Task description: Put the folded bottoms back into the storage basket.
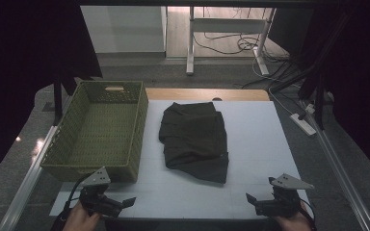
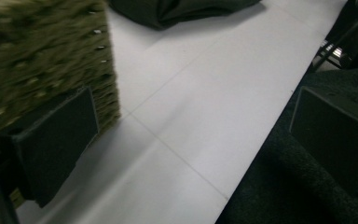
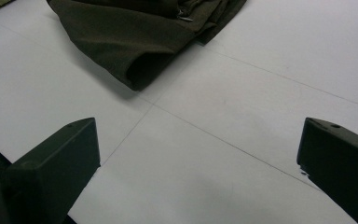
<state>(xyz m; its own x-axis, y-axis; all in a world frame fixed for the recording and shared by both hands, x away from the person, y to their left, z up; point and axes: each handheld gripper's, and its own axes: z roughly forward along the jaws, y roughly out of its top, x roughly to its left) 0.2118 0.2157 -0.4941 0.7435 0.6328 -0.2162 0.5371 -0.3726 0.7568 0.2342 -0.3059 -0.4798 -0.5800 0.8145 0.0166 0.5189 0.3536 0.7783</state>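
- two grippers are held at the near edge of the table, one in each of the person's hands; the left gripper (image 1: 107, 204) is seen at the lower left of the high view, the right gripper (image 1: 269, 204) at the lower right.
- on top of each, a grey three-cornered plate is carried.
- the left gripper's jaws are spread wide apart in the left gripper view, and nothing is held between them; one jaw is set just beside the near corner of the green basket (image 2: 42, 60), the other hangs past the table's edge over dark floor.
- the right gripper's jaws are likewise spread wide in the right gripper view, with only bare white table (image 3: 242, 93) between them; nothing is gripped.
- a dark green folded garment (image 1: 195, 139) is laid near the middle of the white table top, well apart from both grippers.
- in the right gripper view the garment (image 3: 135, 32) is seen ahead of the jaws, with a folded opening turned toward the camera and a small metal fastening near its top edge.
- the woven green basket (image 1: 136, 130) is placed on the left part of the table, just beside the garment but not touching it; a handle slot is cut in its far wall.
- whether anything lies inside the basket cannot be told beyond its woven floor.
- beyond the table, cables and a white desk frame are seen on the floor.
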